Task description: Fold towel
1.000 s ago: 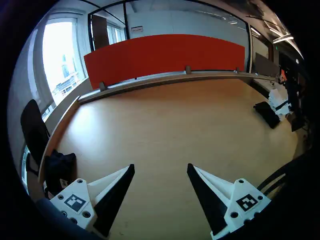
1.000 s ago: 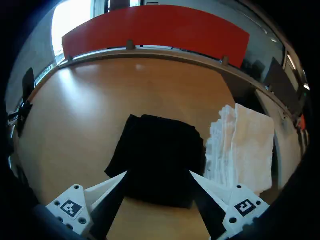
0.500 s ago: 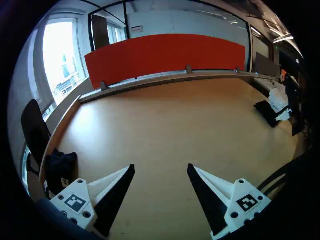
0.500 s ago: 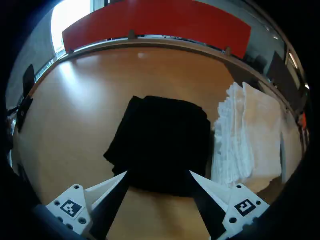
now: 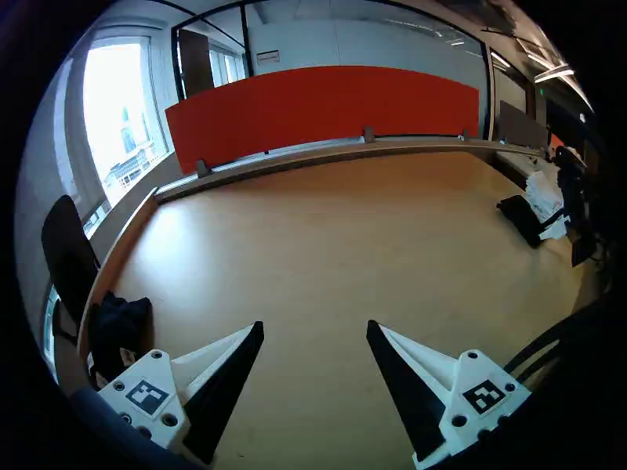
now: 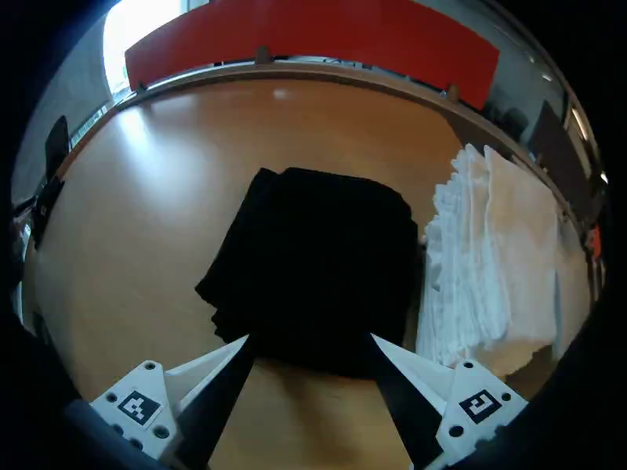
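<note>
While the left tool [image 5: 313, 368] hangs over the bare near part of the desk [image 5: 337, 235] in the left gripper view, its two fingers stand wide apart with nothing between them, and only light wood shows in the gap. At the far edge of the desk a long red panel [image 5: 321, 106] stands upright. A bright window [image 5: 117, 117] lies to the far left, a dark chair [image 5: 67, 258] stands off the left edge, and a dark bag [image 5: 117, 333] sits at the near left corner. Far to the right, small and well apart from this tool, the black towel [image 5: 523, 219] lies on the desk with the white towels [image 5: 545, 192] just beside it on their far right; a dark shape above them is too small to make out.

In the right gripper view the right tool [image 6: 309, 368] is also spread open, gripping nothing. The black towel [image 6: 313, 266] lies as a folded bundle in the middle of the desk [image 6: 157, 196], directly ahead of this tool. Both fingertips overlap the towel's near edge, and whether they touch the cloth cannot be told. The white towels [image 6: 494, 266] lie in a stack just right of the black one, their edges close together. The red panel [image 6: 313, 39] runs along the far edge.
</note>
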### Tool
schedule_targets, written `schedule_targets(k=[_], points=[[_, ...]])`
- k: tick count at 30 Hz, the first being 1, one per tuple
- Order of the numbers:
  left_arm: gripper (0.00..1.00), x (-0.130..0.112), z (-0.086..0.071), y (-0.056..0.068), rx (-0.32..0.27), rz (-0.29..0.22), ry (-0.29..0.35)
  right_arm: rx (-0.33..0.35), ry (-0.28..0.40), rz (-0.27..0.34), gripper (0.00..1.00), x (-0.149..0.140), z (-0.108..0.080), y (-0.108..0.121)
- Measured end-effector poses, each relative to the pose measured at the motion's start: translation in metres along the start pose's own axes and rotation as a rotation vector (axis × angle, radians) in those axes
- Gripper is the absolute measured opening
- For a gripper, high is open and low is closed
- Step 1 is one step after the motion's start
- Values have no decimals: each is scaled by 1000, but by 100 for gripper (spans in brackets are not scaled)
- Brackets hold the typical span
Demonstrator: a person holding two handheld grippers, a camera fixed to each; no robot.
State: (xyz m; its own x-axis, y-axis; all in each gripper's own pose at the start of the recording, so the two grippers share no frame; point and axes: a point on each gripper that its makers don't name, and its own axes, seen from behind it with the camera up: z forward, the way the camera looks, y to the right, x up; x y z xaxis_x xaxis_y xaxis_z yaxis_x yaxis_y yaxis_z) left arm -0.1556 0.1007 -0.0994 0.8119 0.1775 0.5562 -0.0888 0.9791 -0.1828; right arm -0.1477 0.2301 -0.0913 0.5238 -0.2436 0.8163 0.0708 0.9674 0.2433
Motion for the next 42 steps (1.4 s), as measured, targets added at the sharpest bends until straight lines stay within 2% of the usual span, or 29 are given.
schedule_targets(k=[32,42], points=[[98,1,2,0,4,0,-2,9,-25,-33,100,-6,0,3],[98,2,4,-1,2,-1,-1,2,24,-16,100,11,-5,2]])
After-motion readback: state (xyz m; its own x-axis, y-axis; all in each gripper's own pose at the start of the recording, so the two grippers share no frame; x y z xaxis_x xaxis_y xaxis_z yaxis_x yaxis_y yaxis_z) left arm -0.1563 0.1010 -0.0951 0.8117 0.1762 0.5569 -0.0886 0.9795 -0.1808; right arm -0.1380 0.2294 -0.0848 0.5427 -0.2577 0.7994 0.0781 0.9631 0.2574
